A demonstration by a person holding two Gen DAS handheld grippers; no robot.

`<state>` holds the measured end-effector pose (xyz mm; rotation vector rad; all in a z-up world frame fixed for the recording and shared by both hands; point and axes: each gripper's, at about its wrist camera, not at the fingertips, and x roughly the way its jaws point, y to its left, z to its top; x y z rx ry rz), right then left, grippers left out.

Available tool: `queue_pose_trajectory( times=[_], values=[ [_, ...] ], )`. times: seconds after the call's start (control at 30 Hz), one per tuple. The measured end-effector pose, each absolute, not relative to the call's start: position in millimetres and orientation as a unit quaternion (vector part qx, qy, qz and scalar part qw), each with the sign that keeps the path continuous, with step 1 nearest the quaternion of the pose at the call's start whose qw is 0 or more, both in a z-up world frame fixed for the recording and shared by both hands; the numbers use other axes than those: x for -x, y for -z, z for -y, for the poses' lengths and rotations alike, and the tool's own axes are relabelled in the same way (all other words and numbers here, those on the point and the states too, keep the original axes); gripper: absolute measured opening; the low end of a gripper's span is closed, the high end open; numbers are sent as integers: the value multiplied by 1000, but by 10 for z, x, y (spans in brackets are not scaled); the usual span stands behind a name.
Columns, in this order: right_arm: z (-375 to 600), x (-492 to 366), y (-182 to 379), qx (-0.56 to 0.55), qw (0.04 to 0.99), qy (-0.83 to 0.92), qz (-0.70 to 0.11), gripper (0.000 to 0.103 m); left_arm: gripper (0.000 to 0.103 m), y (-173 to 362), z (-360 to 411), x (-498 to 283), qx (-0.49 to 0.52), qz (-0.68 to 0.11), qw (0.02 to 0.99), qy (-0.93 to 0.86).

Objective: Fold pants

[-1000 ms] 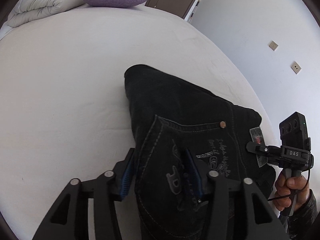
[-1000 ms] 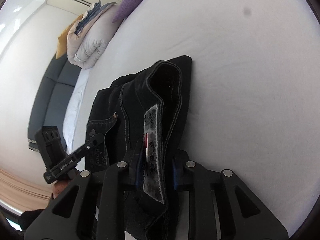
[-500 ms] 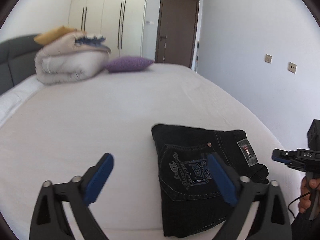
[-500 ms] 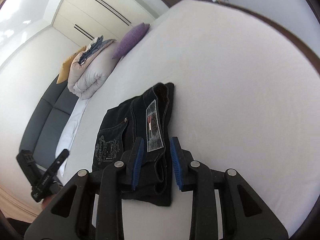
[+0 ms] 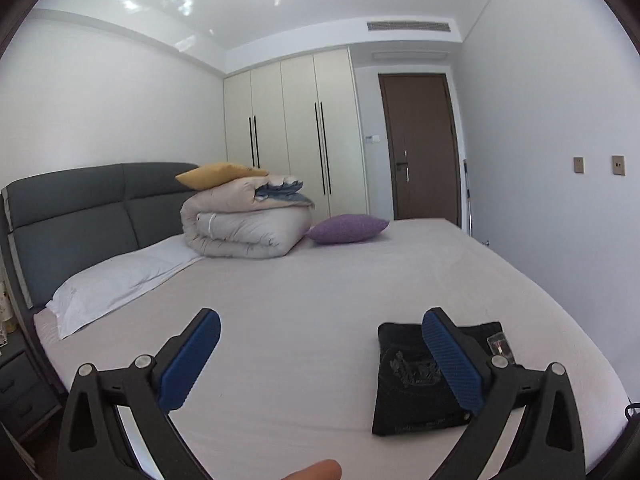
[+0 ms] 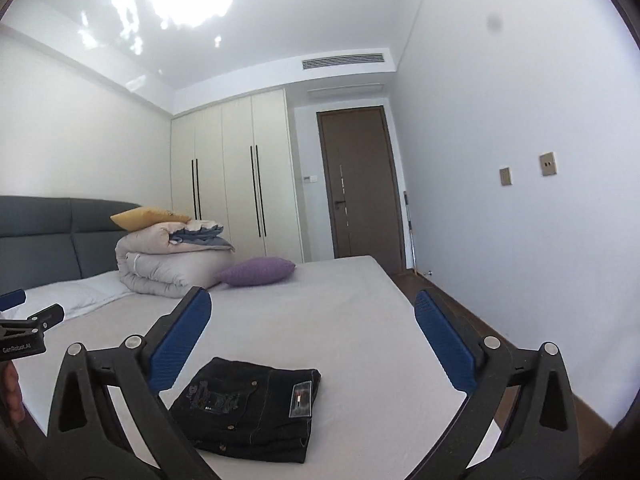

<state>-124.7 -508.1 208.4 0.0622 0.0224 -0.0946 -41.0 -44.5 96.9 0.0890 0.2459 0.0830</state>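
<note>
White bed (image 6: 340,300) stretches ahead of us — folded pants (image 6: 248,408) lie below and between our right tool (image 6: 312,340), just spread wide and empty; left tool (image 5: 320,360) gapes too.

Matt black denim pants (image 6: 252,408) w/ glossy label, smooth cloth bedsheet (image 6: 320,312).

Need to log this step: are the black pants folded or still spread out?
Folded: the black pants lie as a compact stacked rectangle on the bed, free of both grippers.
</note>
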Motion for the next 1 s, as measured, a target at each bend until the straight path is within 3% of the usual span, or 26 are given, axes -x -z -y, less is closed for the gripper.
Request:
queue_pose_trajectory(
  times=[0.23,0.53,1.0],
  values=[
    [4908,1742,-2104,-25,994,52,-89,103,103,-753,453,545,-54,-188,980,-41],
    [4940,1537,-1820,-94,963,78,-240,103,103,-523,525,549,-39,-243,968,-39],
    [4813,1393,-1520,-76,961,49,-260,103,103,-6,510,317,-20,-322,946,-16]
  ],
)
